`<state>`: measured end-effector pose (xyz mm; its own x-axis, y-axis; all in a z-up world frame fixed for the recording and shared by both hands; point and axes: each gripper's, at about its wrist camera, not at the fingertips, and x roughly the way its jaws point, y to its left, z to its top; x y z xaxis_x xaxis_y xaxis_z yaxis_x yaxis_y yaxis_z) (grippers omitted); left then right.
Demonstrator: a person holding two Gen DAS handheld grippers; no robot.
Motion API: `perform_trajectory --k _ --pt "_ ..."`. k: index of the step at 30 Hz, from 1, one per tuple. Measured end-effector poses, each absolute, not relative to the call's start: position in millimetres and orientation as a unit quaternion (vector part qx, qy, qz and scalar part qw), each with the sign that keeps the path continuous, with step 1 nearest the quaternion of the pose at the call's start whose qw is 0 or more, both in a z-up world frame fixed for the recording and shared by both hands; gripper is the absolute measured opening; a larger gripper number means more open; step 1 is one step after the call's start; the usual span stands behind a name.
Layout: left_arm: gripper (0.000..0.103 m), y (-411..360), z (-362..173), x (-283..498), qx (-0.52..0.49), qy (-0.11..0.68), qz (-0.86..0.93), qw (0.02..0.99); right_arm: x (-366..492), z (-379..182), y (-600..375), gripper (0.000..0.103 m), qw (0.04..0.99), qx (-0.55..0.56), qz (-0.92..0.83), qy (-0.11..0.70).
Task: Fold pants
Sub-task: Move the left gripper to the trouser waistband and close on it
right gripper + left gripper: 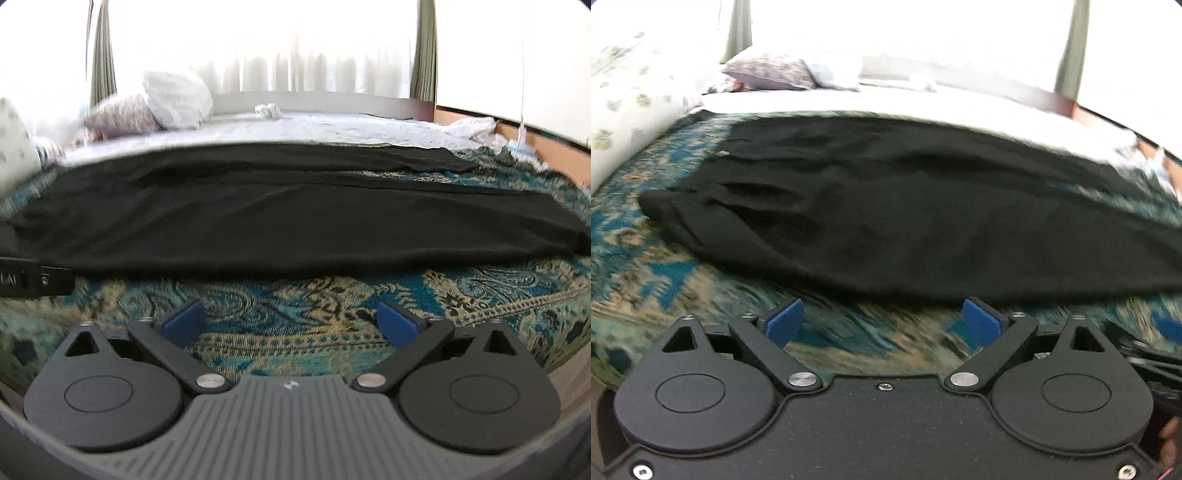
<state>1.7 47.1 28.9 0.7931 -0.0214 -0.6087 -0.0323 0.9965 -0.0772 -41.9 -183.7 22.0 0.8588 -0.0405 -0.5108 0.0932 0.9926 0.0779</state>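
With both the left hand-held gripper and right hand-held gripper spread and empty below the pants, pinching only one layer could undo the fold.

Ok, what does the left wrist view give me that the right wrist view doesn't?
Only the left wrist view: the bunched, wrinkled end of the black pants at picture left, and the left gripper, open over bare cover.

Only the right wrist view: the pants' other, flatter end, their long near edge, and the right gripper, open, nothing between its fingers.

Both: the pants lying across the blue patterned bedcover, pillows and bright curtains behind. Neither gripper touches the cloth.
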Motion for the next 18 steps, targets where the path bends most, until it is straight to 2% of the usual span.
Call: perform_trajectory --k 8,12,18 --pt "0.093 126 53 34 -0.039 0.292 0.110 0.949 -20 41 -293 0.098 0.954 0.122 -0.150 0.229" --pt "0.093 164 48 53 -0.068 0.306 0.152 0.937 -14 43 -363 0.091 0.932 0.160 -0.240 0.220" --pt "0.093 190 32 68 -0.107 0.321 0.186 0.922 -21 34 -448 0.087 0.899 0.216 -0.321 0.204"
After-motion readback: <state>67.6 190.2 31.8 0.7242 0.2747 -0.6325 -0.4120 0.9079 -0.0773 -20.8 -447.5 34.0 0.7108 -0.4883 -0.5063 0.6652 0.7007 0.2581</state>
